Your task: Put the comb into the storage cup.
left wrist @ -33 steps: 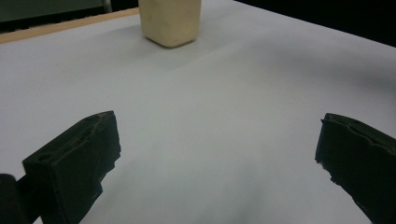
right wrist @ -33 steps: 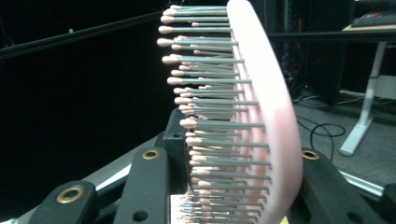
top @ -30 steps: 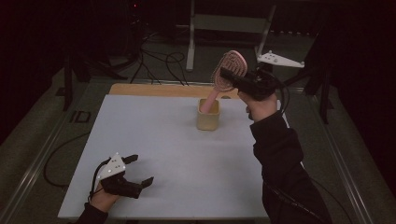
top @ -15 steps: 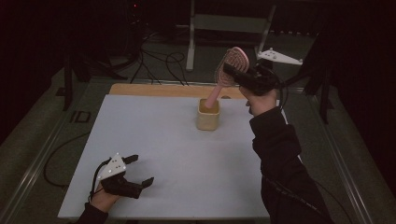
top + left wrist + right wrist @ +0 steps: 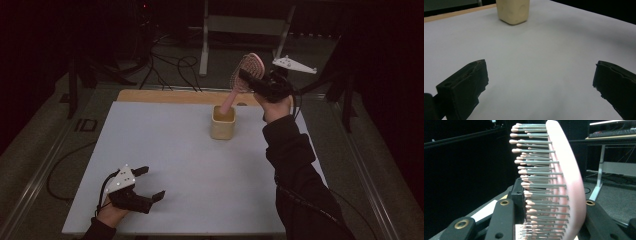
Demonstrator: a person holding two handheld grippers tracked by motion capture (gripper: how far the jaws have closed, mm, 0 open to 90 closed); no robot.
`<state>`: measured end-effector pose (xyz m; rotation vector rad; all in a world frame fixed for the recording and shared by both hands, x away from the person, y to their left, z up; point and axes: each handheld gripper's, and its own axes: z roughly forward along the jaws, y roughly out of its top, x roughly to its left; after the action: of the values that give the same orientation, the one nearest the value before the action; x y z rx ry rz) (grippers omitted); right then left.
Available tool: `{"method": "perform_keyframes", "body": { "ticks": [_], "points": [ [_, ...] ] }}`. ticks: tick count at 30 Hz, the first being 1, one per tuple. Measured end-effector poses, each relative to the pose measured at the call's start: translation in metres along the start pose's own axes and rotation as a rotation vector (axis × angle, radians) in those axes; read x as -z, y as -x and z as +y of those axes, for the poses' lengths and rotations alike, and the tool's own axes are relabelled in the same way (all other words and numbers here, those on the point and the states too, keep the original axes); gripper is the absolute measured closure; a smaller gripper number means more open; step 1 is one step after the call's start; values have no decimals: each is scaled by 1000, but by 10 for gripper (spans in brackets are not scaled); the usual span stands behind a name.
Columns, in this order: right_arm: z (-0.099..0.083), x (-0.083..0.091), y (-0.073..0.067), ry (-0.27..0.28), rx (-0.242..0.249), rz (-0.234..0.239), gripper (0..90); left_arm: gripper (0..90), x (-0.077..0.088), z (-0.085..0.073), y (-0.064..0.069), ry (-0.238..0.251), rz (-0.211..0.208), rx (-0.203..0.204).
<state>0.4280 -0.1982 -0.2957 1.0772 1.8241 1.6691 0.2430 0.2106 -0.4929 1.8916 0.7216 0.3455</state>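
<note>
A pink hairbrush (image 5: 248, 66) with grey pins is held by its head in my right gripper (image 5: 252, 80), which is shut on it above the table's far right. The brush slants down to the left, and its handle tip reaches into the mouth of a cream cup (image 5: 222, 125). In the right gripper view the brush head (image 5: 567, 177) stands between the jaws of that gripper (image 5: 549, 220), pins facing left. My left gripper (image 5: 153, 182) rests open on the white table (image 5: 165, 135) near the front left corner, nothing between its jaws. The cup (image 5: 512, 11) stands far ahead of the left gripper (image 5: 540, 80).
A wooden strip (image 5: 165, 96) runs along the table's far edge. Beyond it are a desk frame (image 5: 240, 25) and cables on the floor (image 5: 170, 62). The person's dark sleeve (image 5: 295, 170) lies over the table's right side.
My right gripper has shifted a little and sunk with the brush, bringing the handle tip down into the cup's mouth. The left gripper has stayed put.
</note>
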Motion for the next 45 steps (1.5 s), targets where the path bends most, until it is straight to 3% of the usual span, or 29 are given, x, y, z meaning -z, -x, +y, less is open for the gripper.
{"method": "perform_keyframes", "body": {
  "ticks": [7,22,45],
  "points": [
    [-10,-10,4,-17,14,-19,641,3,1,-1,0,-2,1,0],
    [-28,-30,10,-35,-15,-54,642,3,0,-1,3,-1,-13,-14],
    [-57,-53,13,-116,-40,-50,641,3,0,-3,4,-1,-24,-21]
  ]
}}
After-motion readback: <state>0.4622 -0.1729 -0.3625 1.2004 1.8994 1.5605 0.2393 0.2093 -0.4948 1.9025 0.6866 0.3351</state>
